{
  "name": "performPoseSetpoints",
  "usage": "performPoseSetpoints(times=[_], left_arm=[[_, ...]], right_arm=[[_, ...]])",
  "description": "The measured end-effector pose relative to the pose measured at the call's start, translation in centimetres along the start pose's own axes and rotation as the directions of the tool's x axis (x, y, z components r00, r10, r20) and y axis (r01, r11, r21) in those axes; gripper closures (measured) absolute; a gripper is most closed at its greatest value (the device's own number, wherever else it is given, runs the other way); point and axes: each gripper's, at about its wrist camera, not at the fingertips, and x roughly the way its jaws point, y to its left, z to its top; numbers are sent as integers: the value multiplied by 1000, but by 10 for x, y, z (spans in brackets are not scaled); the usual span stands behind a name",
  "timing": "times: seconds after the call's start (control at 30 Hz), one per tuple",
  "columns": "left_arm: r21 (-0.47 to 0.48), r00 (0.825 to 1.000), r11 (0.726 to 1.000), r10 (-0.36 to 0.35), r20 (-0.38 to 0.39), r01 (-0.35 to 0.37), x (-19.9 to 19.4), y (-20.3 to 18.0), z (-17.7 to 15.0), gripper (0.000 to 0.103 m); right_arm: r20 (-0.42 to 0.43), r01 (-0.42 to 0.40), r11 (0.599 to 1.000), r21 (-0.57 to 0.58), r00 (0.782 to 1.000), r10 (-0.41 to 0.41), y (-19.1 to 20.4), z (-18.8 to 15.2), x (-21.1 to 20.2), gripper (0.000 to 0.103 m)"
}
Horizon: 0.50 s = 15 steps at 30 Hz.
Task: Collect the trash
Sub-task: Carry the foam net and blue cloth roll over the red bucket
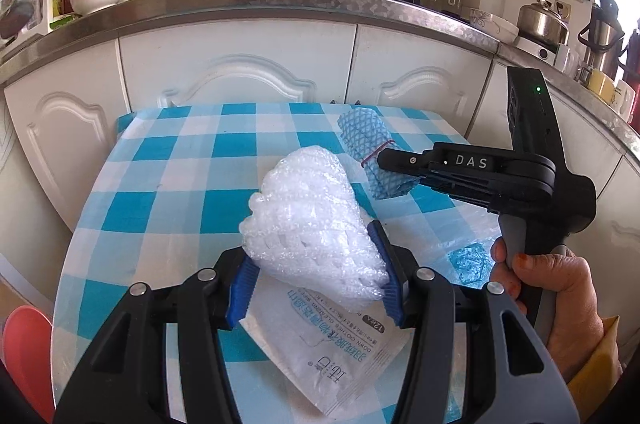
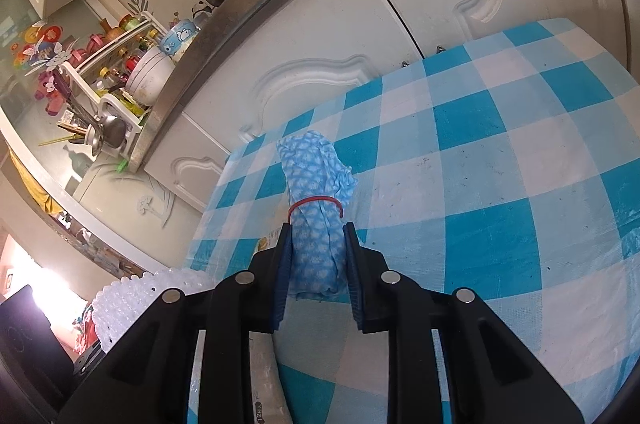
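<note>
Both jaws pinched trash: my left gripper (image 1: 316,272) squeezed foam netting (image 1: 308,220), my right gripper (image 2: 318,264) clamped the banded cloth roll (image 2: 316,216) lengthwise, pointing away.

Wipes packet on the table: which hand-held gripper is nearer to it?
Left. The left hand-held gripper holds the foam net right above the wipes packet; the right hand-held gripper clamps the rolled blue cloth beside it.

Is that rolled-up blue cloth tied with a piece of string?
No, a red rubber band circles the rolled blue cloth, just ahead of where the right gripper pinches it.
</note>
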Motion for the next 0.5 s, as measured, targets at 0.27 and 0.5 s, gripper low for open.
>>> performPoseSetpoints(times=[0.27,0.5], left_arm=[[-14,998,998,60,0,-60,-23,21,-10,50],[-39,993,993,115,16,-115,-45,42,-16,50]], right_arm=[[-4,-32,999,-34,999,32,21,-5,-3,77],[-33,-50,995,-82,998,48,46,-21,1,77]])
